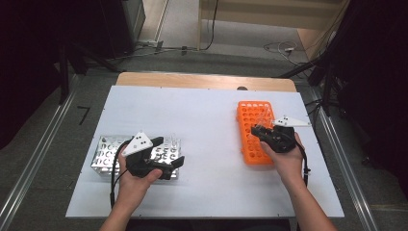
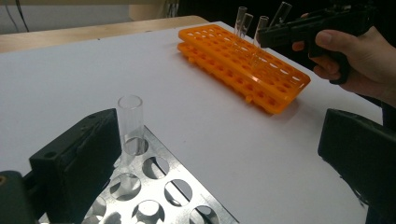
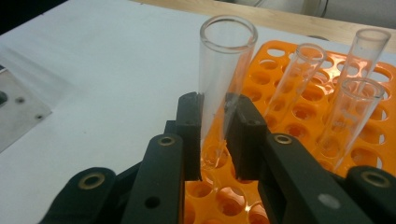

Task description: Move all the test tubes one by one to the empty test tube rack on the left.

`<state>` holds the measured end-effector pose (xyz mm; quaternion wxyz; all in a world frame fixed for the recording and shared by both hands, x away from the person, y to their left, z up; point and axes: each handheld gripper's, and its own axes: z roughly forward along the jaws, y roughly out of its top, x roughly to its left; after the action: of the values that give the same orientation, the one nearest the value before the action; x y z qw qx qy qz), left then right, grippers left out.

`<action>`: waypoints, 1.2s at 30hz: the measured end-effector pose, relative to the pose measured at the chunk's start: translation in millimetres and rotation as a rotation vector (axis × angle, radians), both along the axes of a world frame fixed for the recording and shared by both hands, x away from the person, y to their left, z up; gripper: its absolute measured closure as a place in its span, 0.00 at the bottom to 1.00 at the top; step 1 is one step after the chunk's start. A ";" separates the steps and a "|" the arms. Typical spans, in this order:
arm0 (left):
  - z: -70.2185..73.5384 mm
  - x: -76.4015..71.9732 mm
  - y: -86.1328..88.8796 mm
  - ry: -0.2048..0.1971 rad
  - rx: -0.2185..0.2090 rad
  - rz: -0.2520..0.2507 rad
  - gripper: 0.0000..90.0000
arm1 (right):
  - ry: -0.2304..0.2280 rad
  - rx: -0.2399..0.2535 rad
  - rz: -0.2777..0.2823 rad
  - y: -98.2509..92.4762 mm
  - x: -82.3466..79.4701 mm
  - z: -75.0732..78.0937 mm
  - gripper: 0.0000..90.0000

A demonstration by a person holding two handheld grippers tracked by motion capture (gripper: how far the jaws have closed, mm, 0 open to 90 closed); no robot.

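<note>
My right gripper (image 3: 215, 135) is shut on a clear glass test tube (image 3: 224, 70), tilted, with its lower end just above the holes of the orange tube rack (image 3: 299, 112). Three more tubes (image 3: 350, 116) stand in that rack behind it. In the high view the right gripper (image 1: 258, 130) hangs over the orange rack (image 1: 251, 144) at the right. My left gripper (image 2: 215, 154) is open over the metal rack (image 2: 191, 175). One glass tube (image 2: 130, 121) stands in that rack beside the gripper's left jaw. In the high view the left gripper (image 1: 168, 151) sits at the metal rack (image 1: 103, 156).
The racks rest on a white sheet (image 1: 202, 125) over a wooden table, with bare sheet between them. In the left gripper view the person's other hand (image 2: 359, 60) holds the right gripper (image 2: 289, 30) with its tube (image 2: 281, 11) over the orange rack (image 2: 243, 70).
</note>
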<state>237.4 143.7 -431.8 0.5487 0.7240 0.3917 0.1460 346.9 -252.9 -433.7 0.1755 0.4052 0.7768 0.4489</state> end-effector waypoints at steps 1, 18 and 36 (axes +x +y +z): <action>0.3 -0.2 -0.8 -0.001 0.000 -0.002 0.00 | 0.001 0.006 0.009 -0.1 -1.9 1.8 0.82; 7.9 -5.4 -15.8 -0.018 0.004 -0.056 0.00 | -0.015 0.003 0.171 25.2 -53.1 13.5 0.82; 13.7 -13.9 -46.4 -0.033 -0.004 -0.148 0.20 | 0.003 -0.051 0.360 68.4 -86.1 6.0 0.82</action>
<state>223.5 97.3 -418.1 0.5660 0.7474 0.3280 0.1162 260.8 -184.5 -427.7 0.1013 0.2558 0.8482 0.4527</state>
